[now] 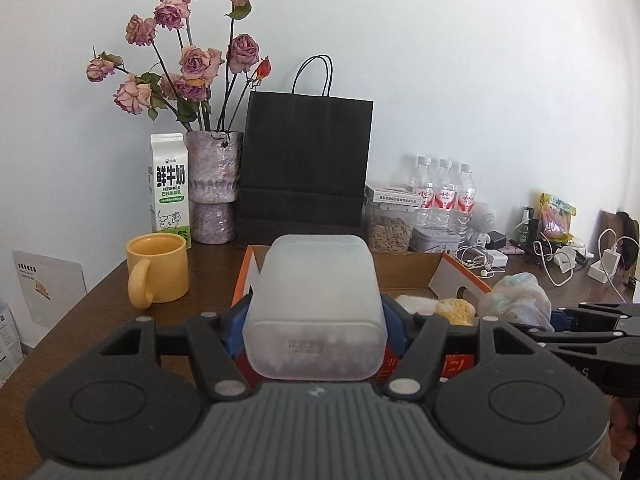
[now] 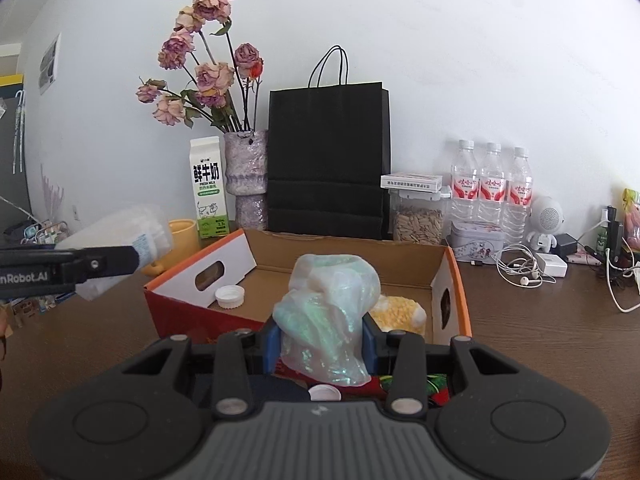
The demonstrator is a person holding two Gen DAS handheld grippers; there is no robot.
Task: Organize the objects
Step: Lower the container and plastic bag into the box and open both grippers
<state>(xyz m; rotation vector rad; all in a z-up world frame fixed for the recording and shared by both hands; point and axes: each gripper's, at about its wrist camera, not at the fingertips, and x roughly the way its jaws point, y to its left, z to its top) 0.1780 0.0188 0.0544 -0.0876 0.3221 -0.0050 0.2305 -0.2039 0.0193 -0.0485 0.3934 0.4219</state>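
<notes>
**Two light loads up over the cardboard box**

I am holding a frosted plastic tub (image 1: 316,304) in the left tongs (image 1: 316,320), its blue pads pressing on both long sides, so those tongs are closed on it. It is hanging in the air just in front of the cardboard box (image 2: 344,264), at the box's left end, bottom facing my camera. I am judging it light and fairly stiff, though the walls probably flex under a hard squeeze and the smooth plastic could slip. Gripping across the wider band near its base seems the safest place. Something pale is showing inside it, too cloudy to name.

The right tongs (image 2: 322,344) are clamping a crumpled iridescent plastic bag (image 2: 332,312), bunched between the pads above the near wall of the box. It is looking soft, almost weightless and slippery (the sort of thing that creeps out of a pinch), so I am keeping the hold low on the thick bunched part.

Inside the box a white bottle cap (image 2: 230,296) and a yellow fluffy item (image 2: 400,312) are lying on the floor.

Writing I am reading: the milk carton (image 1: 168,188) says "FRESH MILK" under large Chinese characters; the other gripper's arm shows "nRobot.AI". A stamped code on the tub's base and the red labels on the water bottles (image 2: 492,192) are too small to read.
</notes>
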